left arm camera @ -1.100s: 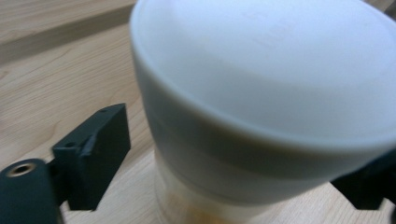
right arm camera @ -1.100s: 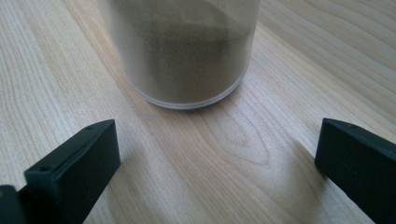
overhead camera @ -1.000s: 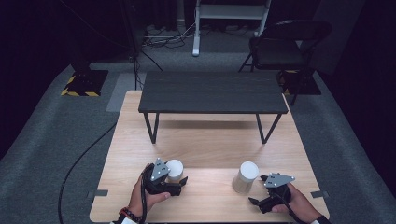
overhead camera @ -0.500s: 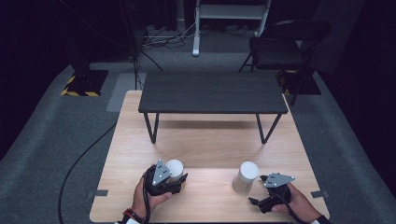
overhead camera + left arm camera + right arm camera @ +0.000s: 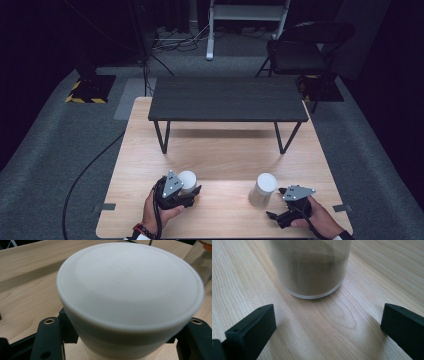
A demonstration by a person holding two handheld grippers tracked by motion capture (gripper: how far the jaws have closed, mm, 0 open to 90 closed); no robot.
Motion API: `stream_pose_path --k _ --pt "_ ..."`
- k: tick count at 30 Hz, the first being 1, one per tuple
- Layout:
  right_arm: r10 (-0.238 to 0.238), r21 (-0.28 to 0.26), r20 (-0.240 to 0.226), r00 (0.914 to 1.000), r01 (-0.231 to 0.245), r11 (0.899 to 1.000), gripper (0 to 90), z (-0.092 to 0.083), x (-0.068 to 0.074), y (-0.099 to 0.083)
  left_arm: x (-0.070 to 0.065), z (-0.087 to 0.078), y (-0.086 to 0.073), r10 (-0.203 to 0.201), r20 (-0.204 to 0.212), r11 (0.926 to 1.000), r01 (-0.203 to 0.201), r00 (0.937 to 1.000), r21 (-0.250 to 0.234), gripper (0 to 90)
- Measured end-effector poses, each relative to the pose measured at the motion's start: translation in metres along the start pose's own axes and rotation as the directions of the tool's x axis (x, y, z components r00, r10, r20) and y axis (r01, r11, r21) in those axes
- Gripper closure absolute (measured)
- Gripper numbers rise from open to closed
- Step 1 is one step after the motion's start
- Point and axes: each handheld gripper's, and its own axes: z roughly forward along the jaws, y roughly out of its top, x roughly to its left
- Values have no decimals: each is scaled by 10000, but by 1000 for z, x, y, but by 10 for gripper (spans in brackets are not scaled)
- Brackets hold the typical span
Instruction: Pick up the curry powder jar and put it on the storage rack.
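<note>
Nearest to the person, the left gripper [image 5: 192, 190] was clamped on a white-lidded jar [image 5: 187, 180], which stood on the wooden table [image 5: 220, 155] not far from its front edge. Its jaws had just been closing, and in the left gripper view they pressed on the jar's sides below the wide white lid [image 5: 130, 287]. The person's left hand [image 5: 159, 212] came in over the front edge, with a cable looping beside the wrist.

On the other side, the right gripper [image 5: 272, 216] lay low on the table with its jaws spread wide and nothing between them. The right hand [image 5: 312, 220] sat close to the front right corner, so little board was left behind it. Just ahead of this gripper stood a second jar [image 5: 262, 189], clear with a pale lid, apart from the jaws; in the right gripper view bare wood [image 5: 324, 327] separated the jaw tips from its base [image 5: 312, 290].

The two jars were well apart, with free board between them. Farther on, an open strip of wood reached to a low black bench [image 5: 227, 99] standing across the back part of the table on thin legs. Beyond the table's far edge were grey carpet [image 5: 60, 145], a black chair [image 5: 305, 47] and loose cables [image 5: 175, 40].
</note>
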Motion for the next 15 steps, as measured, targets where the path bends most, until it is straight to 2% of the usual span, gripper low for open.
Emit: stream_pose_path --k 5,15 --pt "-2 -1 1 10000 2 10000 0 0 0 0 2 -3 6 -6 35 10000 6 10000 36 349" --pt "-3 -2 2 10000 3 10000 0 0 0 0 6 -6 19 -149 103 9990 154 9998 -430 348"
